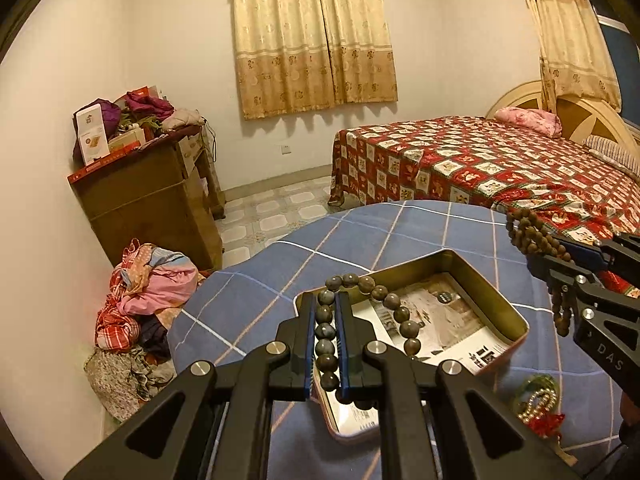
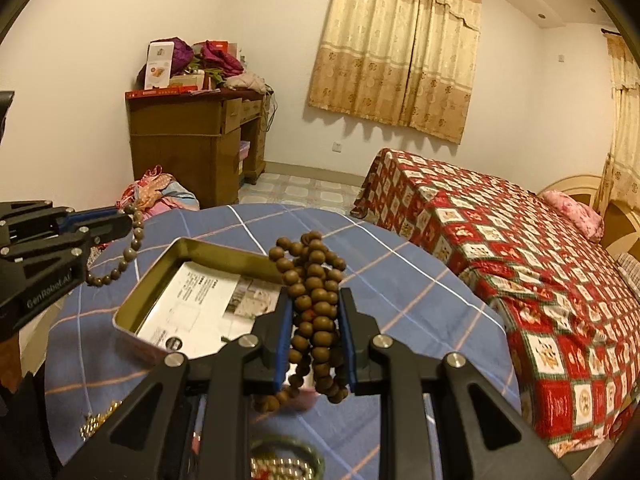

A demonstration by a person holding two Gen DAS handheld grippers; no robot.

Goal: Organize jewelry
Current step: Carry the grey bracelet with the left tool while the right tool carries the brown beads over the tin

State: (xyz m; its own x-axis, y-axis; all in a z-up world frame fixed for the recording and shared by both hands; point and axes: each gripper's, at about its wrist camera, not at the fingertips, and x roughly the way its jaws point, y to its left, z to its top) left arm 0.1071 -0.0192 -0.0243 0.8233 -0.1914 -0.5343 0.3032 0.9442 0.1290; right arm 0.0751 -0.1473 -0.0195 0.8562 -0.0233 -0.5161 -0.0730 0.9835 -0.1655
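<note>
Left gripper [image 1: 325, 340] fingers clamp grey bead bracelet [image 1: 394, 310] over open tin [image 1: 486, 276]; right gripper [image 2: 316, 332], at 3 o'clock, fingers pinch brown bead strand [image 2: 314, 300].

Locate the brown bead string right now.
The brown bead string is bunched in the right gripper, above the near edge of the open tin.

Round table in blue checked cloth [image 1: 256, 292], open tin [image 1: 502, 300], green bangle [image 1: 538, 384]
</note>
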